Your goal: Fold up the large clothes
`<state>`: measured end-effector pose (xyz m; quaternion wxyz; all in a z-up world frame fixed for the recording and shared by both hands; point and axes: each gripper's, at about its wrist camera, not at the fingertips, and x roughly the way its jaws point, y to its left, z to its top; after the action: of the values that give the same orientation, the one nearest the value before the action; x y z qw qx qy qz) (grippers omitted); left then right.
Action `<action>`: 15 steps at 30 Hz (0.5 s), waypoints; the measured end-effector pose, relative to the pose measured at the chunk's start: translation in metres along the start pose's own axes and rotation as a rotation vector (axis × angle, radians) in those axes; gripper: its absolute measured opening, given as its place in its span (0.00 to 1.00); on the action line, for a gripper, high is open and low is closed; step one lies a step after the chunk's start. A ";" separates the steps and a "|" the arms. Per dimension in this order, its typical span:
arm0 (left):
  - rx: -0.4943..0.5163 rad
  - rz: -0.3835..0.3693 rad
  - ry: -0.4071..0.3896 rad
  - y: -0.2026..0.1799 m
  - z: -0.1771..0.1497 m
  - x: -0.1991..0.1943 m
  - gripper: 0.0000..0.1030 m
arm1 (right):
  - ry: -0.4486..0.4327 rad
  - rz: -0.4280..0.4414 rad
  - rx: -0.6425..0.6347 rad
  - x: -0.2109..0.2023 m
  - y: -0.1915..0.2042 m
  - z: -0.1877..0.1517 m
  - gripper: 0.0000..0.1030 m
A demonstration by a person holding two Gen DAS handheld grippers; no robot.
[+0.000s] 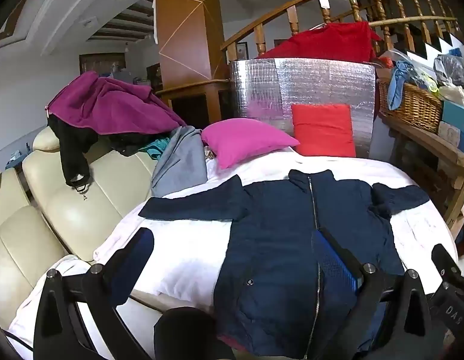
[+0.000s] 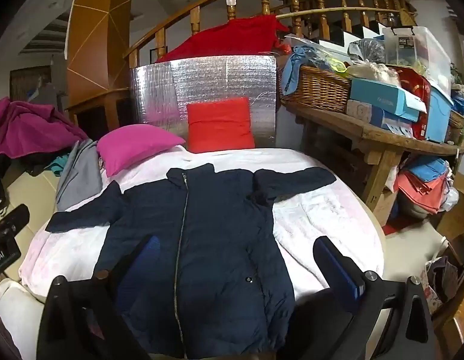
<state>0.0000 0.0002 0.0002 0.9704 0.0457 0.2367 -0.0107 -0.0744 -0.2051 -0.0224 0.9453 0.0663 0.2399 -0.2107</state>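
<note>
I see the navy jacket (image 2: 202, 240) lying flat, zipped and front up, on the white sheet (image 2: 316, 219) of the bed, sleeves spread to both sides. My left tool (image 1: 232, 258) and right tool (image 2: 241, 261) hang over its lower half, both spread wide and holding nothing. A pink cushion (image 2: 136, 145) lies beyond the collar.

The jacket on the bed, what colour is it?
Dark navy blue jacket, clearest in the right wrist view.
</note>
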 end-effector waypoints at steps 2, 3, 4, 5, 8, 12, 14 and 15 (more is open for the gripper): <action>0.017 0.015 -0.002 -0.001 0.000 0.000 1.00 | 0.006 0.003 0.008 0.000 0.001 -0.001 1.00; 0.014 0.017 -0.004 0.000 0.001 -0.001 1.00 | 0.010 0.004 0.012 -0.001 0.002 -0.002 1.00; 0.011 0.019 -0.005 0.000 0.001 -0.001 1.00 | 0.010 0.004 0.043 -0.003 -0.004 -0.004 1.00; 0.007 0.022 -0.007 0.001 0.001 -0.002 1.00 | 0.016 0.003 0.049 -0.002 -0.006 -0.003 1.00; 0.015 0.027 -0.007 -0.009 -0.001 0.002 1.00 | 0.036 0.008 0.082 0.007 -0.020 0.001 1.00; 0.041 0.016 -0.014 -0.013 -0.002 0.001 1.00 | 0.021 0.006 0.081 0.006 -0.021 0.000 1.00; 0.038 0.015 -0.015 -0.011 -0.002 0.001 1.00 | 0.024 0.006 0.081 0.007 -0.021 0.000 1.00; 0.039 0.015 -0.017 -0.011 -0.002 0.000 1.00 | 0.025 0.006 0.081 0.007 -0.021 -0.001 1.00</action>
<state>-0.0016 -0.0110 -0.0021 0.9714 0.0663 0.2279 -0.0082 -0.0783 -0.2269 -0.0268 0.9395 0.1080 0.2427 -0.2164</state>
